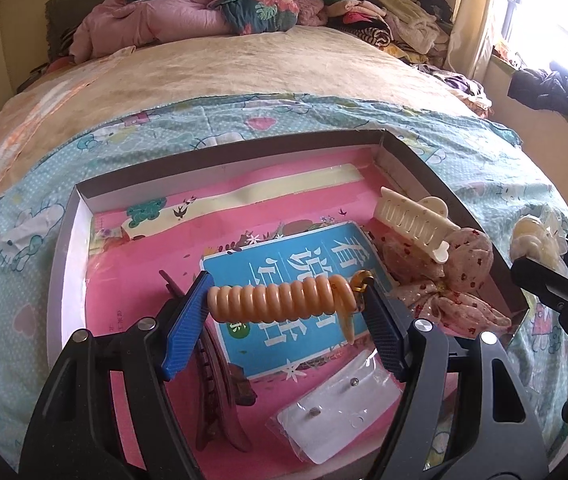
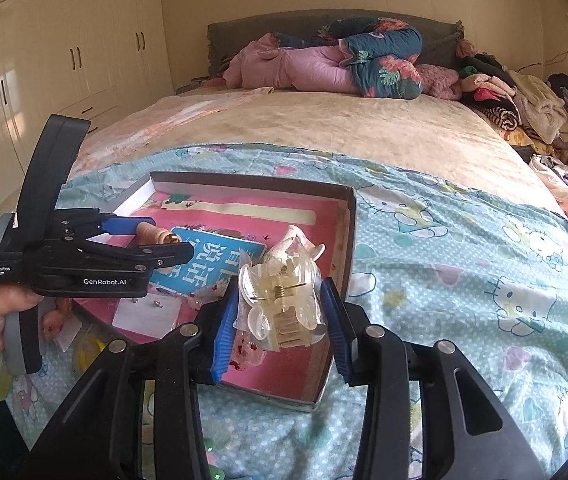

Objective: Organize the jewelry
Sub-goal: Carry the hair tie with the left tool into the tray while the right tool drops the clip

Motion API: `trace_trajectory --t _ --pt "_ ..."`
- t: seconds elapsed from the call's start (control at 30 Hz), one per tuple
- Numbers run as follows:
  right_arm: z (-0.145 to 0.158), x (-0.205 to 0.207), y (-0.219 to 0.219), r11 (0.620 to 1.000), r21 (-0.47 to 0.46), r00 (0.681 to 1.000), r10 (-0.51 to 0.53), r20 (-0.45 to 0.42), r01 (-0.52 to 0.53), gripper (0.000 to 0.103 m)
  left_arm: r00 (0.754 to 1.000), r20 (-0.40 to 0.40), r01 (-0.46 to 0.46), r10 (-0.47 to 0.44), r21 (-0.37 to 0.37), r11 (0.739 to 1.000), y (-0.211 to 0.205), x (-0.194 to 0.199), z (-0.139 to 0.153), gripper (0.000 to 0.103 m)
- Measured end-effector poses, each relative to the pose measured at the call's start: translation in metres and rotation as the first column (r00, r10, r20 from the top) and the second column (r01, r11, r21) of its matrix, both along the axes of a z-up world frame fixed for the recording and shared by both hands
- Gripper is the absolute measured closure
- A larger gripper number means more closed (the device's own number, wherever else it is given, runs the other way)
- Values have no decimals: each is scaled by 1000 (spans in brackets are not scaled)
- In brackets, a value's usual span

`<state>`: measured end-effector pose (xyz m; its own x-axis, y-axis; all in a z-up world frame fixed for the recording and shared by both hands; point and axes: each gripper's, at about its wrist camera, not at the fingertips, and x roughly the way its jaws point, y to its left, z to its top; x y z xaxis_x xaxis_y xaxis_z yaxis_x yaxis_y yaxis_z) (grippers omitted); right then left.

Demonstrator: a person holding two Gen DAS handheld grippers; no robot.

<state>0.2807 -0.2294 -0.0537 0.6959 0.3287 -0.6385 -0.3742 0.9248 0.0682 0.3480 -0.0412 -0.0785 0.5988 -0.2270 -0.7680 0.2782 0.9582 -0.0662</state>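
Note:
My left gripper [image 1: 286,300] is shut on an orange spiral hair tie [image 1: 280,304] with a gold clasp and holds it above the shallow pink-lined box [image 1: 224,152]. The same gripper shows in the right wrist view [image 2: 156,240], still over the box [image 2: 348,240]. My right gripper [image 2: 280,312] is shut on a clear bag holding cream hair claws [image 2: 280,300], above the box's near right corner. In the box lie a cream claw clip [image 1: 412,220], a floral scrunchie [image 1: 452,280], a dark red clip [image 1: 216,384] and a bag with earrings [image 1: 336,412].
The box rests on a Hello Kitty blanket [image 2: 484,280] spread on the bed. Quilts [image 2: 344,60] and piled clothes [image 2: 516,96] lie at the headboard end. Wardrobes [image 2: 64,60] stand left. A window [image 1: 556,12] is on the right.

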Motion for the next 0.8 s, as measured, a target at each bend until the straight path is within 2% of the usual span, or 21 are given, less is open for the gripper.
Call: trace_trajectory --t 0.27,0.37,0.8 --pt "-8 16 9 1000 -7 1000 16 -21 -16 65 1000 -8 0 1 19 1000 1 11 -7 39" --pt "-12 19 11 1000 -14 999 22 -26 -22 64 1000 -17 0 0 5 1000 3 13 -7 39" --pt "-31 23 13 999 -26 997 20 -75 -22 64 1000 -12 11 -11 25 1000 4 8 -4 39"
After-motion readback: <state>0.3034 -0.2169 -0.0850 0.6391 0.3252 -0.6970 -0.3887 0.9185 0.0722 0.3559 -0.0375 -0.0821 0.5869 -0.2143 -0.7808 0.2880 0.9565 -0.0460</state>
